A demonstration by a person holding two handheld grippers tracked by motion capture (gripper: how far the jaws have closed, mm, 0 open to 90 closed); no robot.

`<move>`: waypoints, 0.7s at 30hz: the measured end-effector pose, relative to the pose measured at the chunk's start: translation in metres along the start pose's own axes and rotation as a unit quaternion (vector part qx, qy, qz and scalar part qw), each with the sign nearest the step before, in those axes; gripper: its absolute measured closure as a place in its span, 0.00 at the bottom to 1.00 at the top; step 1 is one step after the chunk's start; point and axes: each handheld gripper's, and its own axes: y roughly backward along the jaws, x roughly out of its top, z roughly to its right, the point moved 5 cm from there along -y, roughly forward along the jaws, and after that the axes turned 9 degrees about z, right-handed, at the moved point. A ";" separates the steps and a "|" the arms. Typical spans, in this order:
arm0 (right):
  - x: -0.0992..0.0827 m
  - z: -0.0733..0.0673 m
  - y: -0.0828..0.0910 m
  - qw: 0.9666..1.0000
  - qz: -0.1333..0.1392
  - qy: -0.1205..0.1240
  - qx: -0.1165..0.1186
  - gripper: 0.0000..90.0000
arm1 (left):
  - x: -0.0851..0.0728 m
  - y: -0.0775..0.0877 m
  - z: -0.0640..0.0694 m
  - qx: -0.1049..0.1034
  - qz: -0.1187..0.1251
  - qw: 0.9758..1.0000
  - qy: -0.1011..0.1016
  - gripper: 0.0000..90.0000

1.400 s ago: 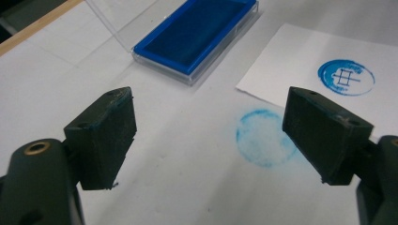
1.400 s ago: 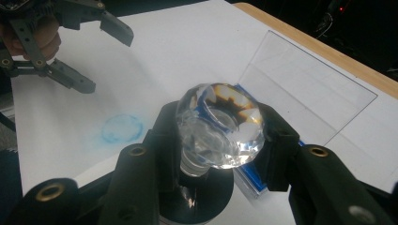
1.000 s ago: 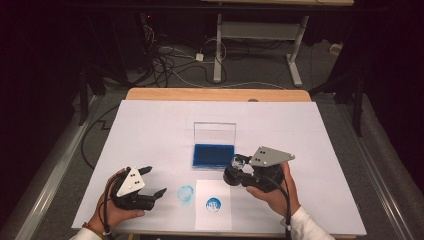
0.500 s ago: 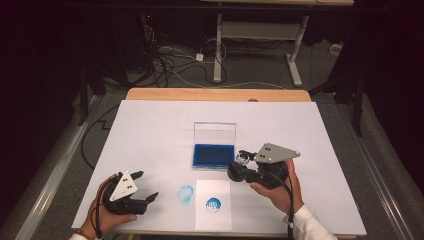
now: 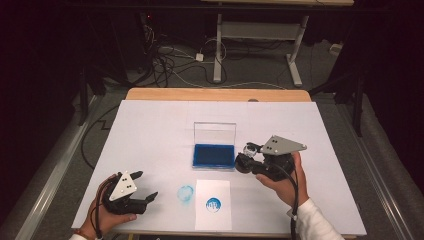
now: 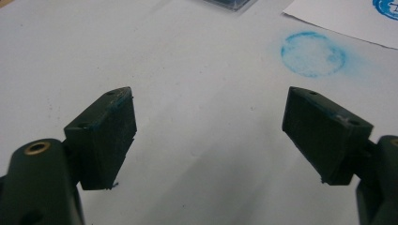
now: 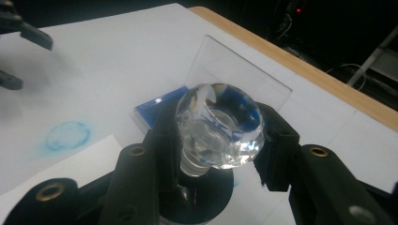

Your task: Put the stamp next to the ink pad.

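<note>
We hold a clear-knobbed stamp beside the ink pad while our other gripper waits, spread and empty.

Our right gripper has its jaws clamped on the stamp, gripping the faceted clear knob above its round black base; we see it just off the right side of the open ink pad, whose clear lid stands upright behind the blue pad, near the middle of the desk. Our left gripper sits near the front left corner of the desk, its jaws released and wide apart with nothing between them. Between the two grippers, toward the front edge, lies a white paper sheet bearing a round blue print, and just left of it a fainter blue ring marks the desk itself.
</note>
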 end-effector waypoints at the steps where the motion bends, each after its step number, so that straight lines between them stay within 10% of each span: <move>1: 0.001 0.002 -0.001 1.000 -0.002 0.000 -0.002 0.64 | 0.000 0.000 0.000 0.000 -0.001 1.000 0.000 0.19; 21: 0.002 0.042 -0.022 0.999 -0.031 0.001 -0.043 0.64 | 0.000 -0.001 -0.001 0.001 -0.003 1.000 0.006 0.19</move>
